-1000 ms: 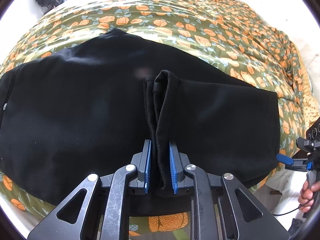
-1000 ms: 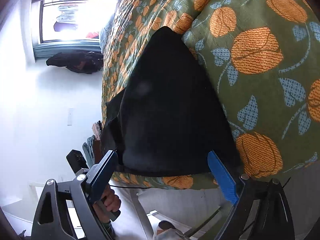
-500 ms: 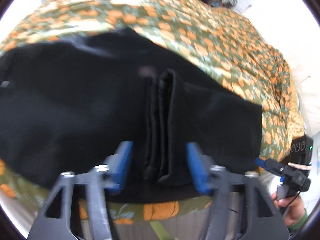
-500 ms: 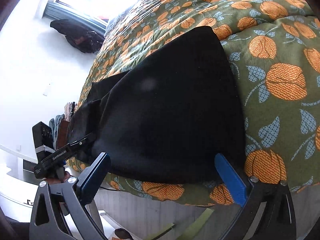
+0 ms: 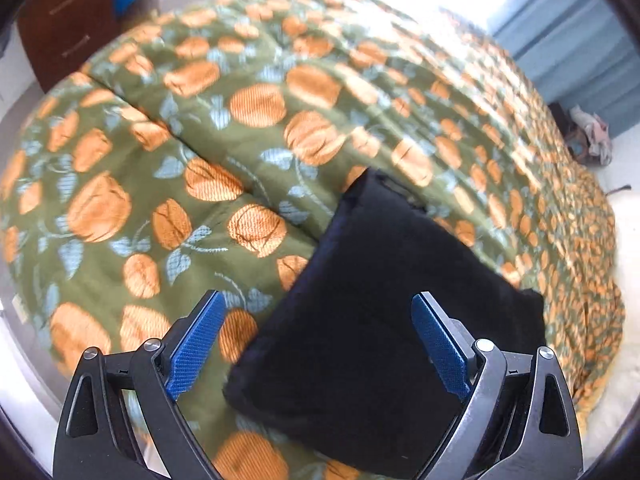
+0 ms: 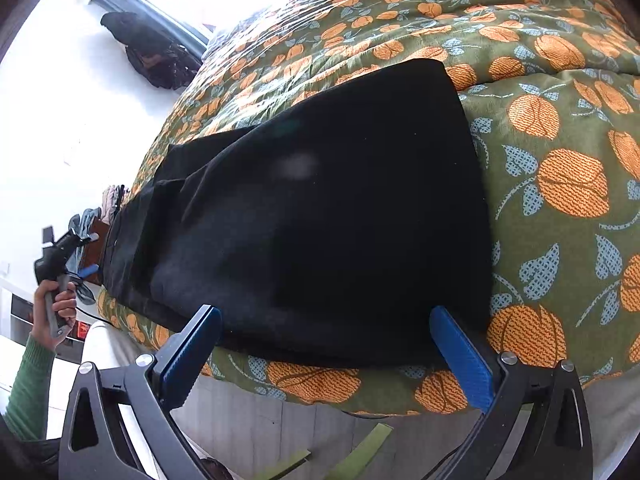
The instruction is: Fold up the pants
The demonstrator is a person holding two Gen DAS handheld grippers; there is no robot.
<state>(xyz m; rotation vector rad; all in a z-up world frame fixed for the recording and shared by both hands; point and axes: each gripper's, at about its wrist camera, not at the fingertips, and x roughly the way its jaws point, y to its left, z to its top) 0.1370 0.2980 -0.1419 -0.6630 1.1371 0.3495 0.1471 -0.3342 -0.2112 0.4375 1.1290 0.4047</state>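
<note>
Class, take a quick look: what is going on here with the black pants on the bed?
A person with a handheld gripper in each hand is folding black pants on a floral bedspread. The pants lie flat near the bed's edge, with no fingers touching them. The left gripper has just been opening and holds nothing. The right gripper has also just been opening and is empty, hovering at the pants' near edge.

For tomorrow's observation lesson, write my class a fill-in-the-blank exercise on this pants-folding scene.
1. The pants are coloured ____.
2. They lie on a quilt printed with ____ fruit.
3. The right gripper has its jaws ____.
4. The hand holding the left gripper wears a ____ sleeve.

Missing words: black; orange; open; green
</note>
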